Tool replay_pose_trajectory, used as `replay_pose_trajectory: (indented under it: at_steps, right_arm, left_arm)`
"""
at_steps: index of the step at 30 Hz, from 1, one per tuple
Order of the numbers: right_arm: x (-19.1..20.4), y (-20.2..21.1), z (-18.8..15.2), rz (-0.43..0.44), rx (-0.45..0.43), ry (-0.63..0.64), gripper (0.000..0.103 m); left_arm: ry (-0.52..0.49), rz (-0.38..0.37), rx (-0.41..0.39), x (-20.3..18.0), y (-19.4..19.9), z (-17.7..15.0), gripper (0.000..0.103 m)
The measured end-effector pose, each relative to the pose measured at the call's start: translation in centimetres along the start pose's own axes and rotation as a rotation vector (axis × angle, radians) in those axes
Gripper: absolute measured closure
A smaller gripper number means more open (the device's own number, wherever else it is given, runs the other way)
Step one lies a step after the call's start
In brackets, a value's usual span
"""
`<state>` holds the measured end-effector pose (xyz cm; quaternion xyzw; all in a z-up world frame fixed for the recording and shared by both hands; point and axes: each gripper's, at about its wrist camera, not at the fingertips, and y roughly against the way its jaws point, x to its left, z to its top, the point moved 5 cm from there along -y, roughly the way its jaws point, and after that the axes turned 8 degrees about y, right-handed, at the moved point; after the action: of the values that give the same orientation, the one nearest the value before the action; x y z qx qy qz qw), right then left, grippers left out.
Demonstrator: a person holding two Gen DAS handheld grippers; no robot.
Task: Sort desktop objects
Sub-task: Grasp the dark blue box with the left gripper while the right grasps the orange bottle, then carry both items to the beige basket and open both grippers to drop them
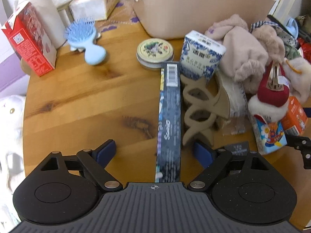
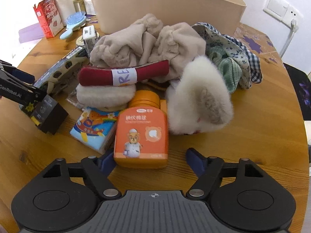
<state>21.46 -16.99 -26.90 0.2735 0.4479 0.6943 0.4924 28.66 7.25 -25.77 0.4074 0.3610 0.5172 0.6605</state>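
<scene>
**Straddling two picks at the near edge of the table**

Lowering both tools onto the clutter, we have each set of jaws standing apart around its own target, with nothing gripped yet. Our left gripper (image 1: 153, 153) straddles the long dark-blue printed carton (image 1: 170, 120), which lies flat on the round wooden table (image 1: 77, 101) with one end toward the near edge — a narrow box best taken across its width, hence the wide stance. Touching its side lies the beige plastic claw hair clip (image 1: 198, 112).

Our right gripper (image 2: 150, 158) brackets the orange plastic bottle with a cartoon bear label (image 2: 141, 134), lying on its back near the near edge; one pad sits just beside it, the other stands off — no squeeze that we can see.

Behind, the heap of beige plush cloth (image 2: 147, 38) leans toward the tall beige plastic bin (image 2: 167, 5) at the far edge, probably where the sorted things belong.
</scene>
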Motion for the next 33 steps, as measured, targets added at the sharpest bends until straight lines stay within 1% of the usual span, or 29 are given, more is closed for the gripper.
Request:
replay_pose_trajectory:
  at_steps: [3, 4, 5, 6, 7, 8, 10, 12, 13, 14, 18, 25, 29, 30, 33]
  right_arm:
    - [0.3, -0.1, 0.3, -0.002, -0.014, 0.000, 0.030]
    - [0.4, -0.1, 0.3, -0.003, -0.018, -0.004, 0.032]
    - [0.3, 0.0, 0.4, -0.005, -0.021, -0.009, 0.037]
    - [0.3, 0.0, 0.4, -0.006, -0.024, -0.015, 0.039]
    - [0.3, 0.0, 0.5, -0.006, -0.028, -0.021, 0.044]
    - [0.4, 0.0, 0.6, -0.003, -0.029, -0.024, 0.048]
    - [0.5, 0.0, 0.7, -0.001, -0.031, -0.023, 0.053]
    - [0.5, 0.0, 0.6, -0.003, -0.027, -0.022, 0.053]
    - [0.5, 0.0, 0.6, 0.004, -0.027, -0.022, 0.053]
    - [0.5, 0.1, 0.5, 0.016, -0.027, -0.022, 0.053]
    - [0.3, 0.7, -0.1, 0.050, -0.022, -0.006, 0.053]
    - [0.0, 2.2, -0.5, 0.087, -0.032, 0.056, 0.053]
    - [-0.6, 3.4, -0.5, 0.103, -0.056, 0.071, 0.053]
    - [-0.1, 3.5, -0.1, 0.106, -0.062, 0.075, 0.053]
    - [-0.5, 4.6, 0.4, 0.116, -0.079, 0.085, 0.053]
  left_arm:
    - [0.000, 0.001, -0.002, -0.2, -0.1, 0.3, 0.015]
    - [0.000, 0.000, -0.003, -0.3, -0.1, 0.3, 0.017]
    - [-0.005, -0.003, -0.009, -0.3, -0.1, 0.4, 0.026]
    - [-0.016, -0.011, -0.022, -0.5, 0.1, 0.5, 0.033]
    - [-0.029, -0.020, -0.033, -0.5, 0.2, 0.5, 0.047]
    - [-0.041, -0.028, -0.039, -0.8, 0.4, 0.5, 0.058]
    - [-0.052, -0.035, -0.040, -1.0, 0.5, 0.6, 0.064]
    - [-0.048, -0.033, -0.038, -1.1, 0.6, 0.5, 0.070]
    - [-0.043, -0.028, -0.037, -1.0, 0.6, 0.6, 0.076]
    - [-0.036, -0.026, -0.033, -0.8, 0.7, 0.5, 0.078]
    - [-0.014, -0.016, -0.007, -0.2, 1.3, -0.4, 0.080]
    - [0.007, -0.013, -0.001, 0.3, 2.8, -2.1, 0.080]
    - [0.028, -0.014, -0.012, 0.3, 3.8, -2.0, 0.080]
    - [0.031, -0.015, -0.018, 0.3, 4.1, -1.9, 0.080]
    - [0.038, -0.024, -0.041, 0.2, 5.1, -1.0, 0.080]
